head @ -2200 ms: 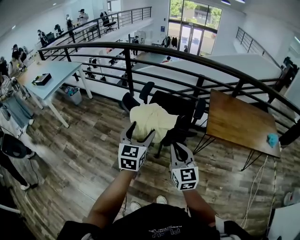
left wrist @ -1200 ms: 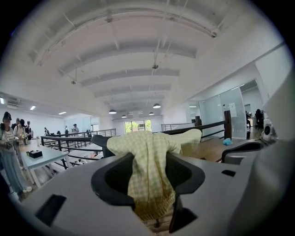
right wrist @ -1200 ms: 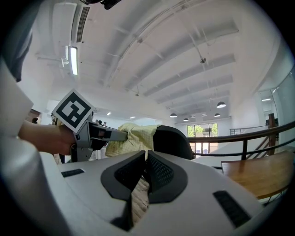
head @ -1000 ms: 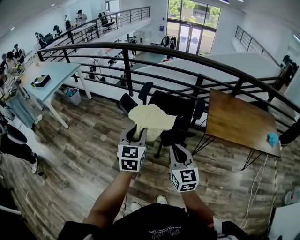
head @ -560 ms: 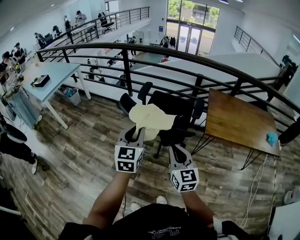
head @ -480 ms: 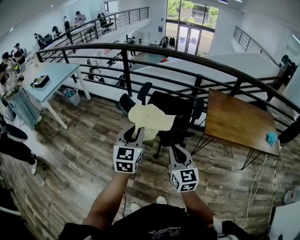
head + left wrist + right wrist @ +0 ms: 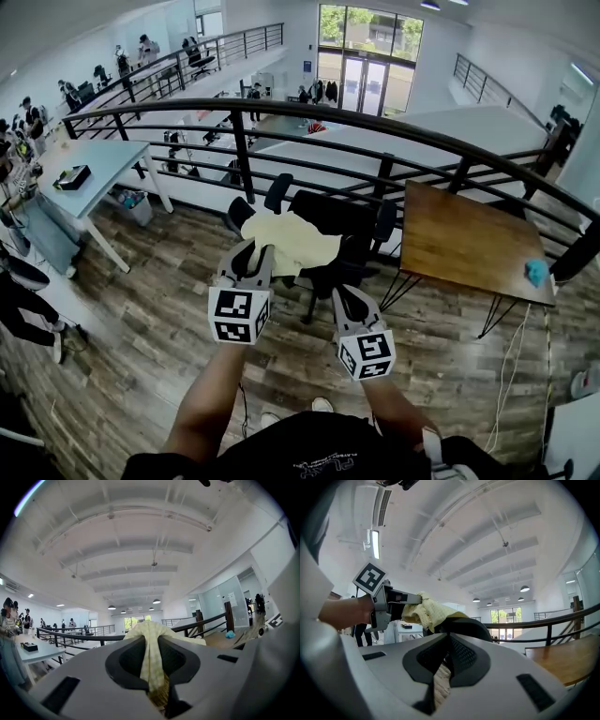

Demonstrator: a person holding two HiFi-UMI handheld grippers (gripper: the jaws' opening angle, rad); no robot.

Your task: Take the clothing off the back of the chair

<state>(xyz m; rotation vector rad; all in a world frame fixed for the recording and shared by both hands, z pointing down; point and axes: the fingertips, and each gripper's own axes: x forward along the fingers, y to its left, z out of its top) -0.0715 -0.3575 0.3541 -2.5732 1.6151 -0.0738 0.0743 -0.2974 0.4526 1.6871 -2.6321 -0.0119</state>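
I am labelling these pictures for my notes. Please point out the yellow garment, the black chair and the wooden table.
yellow garment [image 7: 292, 242]: head view, middle of the cloth.
black chair [image 7: 349, 214]: head view, black part right of the cloth.
wooden table [image 7: 469, 239]: head view, bare top.

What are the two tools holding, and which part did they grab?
Both hold the yellow clothing. The left tool pinches a bunched fold at its left edge; the right tool pinches pale fabric too, but which part is unclear.
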